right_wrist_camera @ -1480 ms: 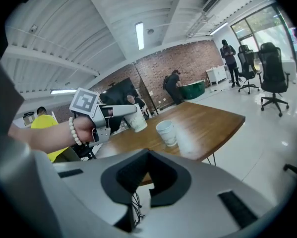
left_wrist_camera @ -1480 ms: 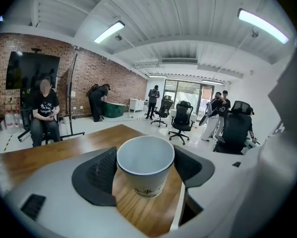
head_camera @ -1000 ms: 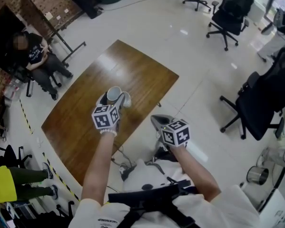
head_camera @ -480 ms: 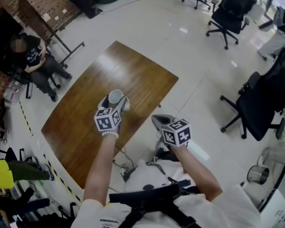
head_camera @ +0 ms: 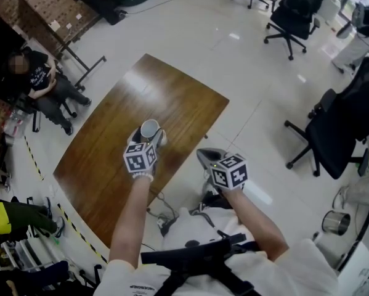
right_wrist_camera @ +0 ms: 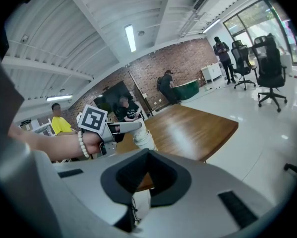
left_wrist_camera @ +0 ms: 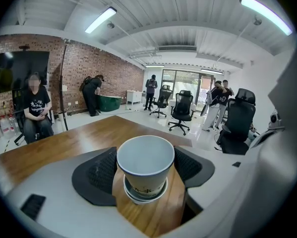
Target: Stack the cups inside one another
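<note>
A white paper cup (left_wrist_camera: 146,158) sits nested in a second cup whose rim (left_wrist_camera: 144,194) shows just below it. My left gripper (left_wrist_camera: 146,175) is shut on this stack, one black pad against each side. The wooden table (left_wrist_camera: 64,140) lies close beneath it. In the head view the cup (head_camera: 149,128) and left gripper (head_camera: 147,135) are over the table's (head_camera: 104,153) near-right part. My right gripper (head_camera: 204,157) hangs past the table's edge, shut and holding nothing. The right gripper view shows its pads (right_wrist_camera: 138,175) together, with the cups (right_wrist_camera: 143,139) ahead to the left.
Black office chairs stand on the pale floor at the back (head_camera: 293,18) and right (head_camera: 332,131). A person sits beyond the table's left corner (head_camera: 45,79). Cables (head_camera: 162,217) lie on the floor near my feet. A metal bin (head_camera: 332,223) stands at lower right.
My left gripper has sunk a little toward the table with the cups still in it. The right gripper has barely shifted.
</note>
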The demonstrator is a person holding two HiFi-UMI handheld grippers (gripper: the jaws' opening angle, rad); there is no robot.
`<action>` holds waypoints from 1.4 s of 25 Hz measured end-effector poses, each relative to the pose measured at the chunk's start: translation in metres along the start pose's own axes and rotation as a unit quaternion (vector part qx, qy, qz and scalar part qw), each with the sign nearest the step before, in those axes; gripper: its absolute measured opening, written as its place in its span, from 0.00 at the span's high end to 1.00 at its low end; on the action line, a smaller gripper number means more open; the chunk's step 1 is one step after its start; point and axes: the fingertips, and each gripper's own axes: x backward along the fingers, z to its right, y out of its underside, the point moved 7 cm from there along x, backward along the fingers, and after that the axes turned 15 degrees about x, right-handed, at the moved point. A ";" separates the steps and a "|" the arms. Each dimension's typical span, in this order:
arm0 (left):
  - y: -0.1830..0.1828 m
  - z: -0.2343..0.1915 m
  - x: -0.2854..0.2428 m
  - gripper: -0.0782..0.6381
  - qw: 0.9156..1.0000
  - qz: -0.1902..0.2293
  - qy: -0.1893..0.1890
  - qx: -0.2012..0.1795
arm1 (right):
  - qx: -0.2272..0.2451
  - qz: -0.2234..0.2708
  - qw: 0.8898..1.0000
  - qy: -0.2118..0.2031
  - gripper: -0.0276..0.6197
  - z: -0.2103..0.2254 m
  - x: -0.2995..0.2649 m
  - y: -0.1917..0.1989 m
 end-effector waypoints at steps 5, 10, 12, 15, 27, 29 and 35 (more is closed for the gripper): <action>0.008 -0.003 -0.005 0.40 1.000 -0.012 -0.006 -0.017 | 0.000 0.000 1.000 -0.001 0.96 0.002 -0.003 0.000; 0.018 -0.002 -0.006 0.40 0.999 -0.021 -0.011 -0.027 | 0.000 -0.002 1.000 -0.001 0.96 0.003 0.000 0.002; 0.021 -0.004 -0.009 0.40 0.999 -0.026 -0.012 -0.033 | 0.000 -0.002 1.000 0.000 0.96 0.004 0.000 0.002; 0.026 -0.008 -0.014 0.40 0.999 -0.033 -0.014 -0.035 | 0.000 -0.002 1.000 0.001 0.96 0.005 -0.003 0.003; 0.035 -0.007 -0.020 0.38 0.998 -0.043 -0.013 -0.044 | -0.001 -0.003 1.000 0.000 0.96 0.008 -0.005 0.002; 0.035 -0.007 -0.019 0.38 0.998 -0.038 -0.014 -0.045 | -0.001 -0.002 1.000 0.000 0.96 0.007 -0.004 0.003; 0.027 -0.007 -0.001 0.37 1.000 -0.009 -0.007 -0.024 | 0.002 0.001 1.000 -0.002 0.96 0.005 -0.005 -0.001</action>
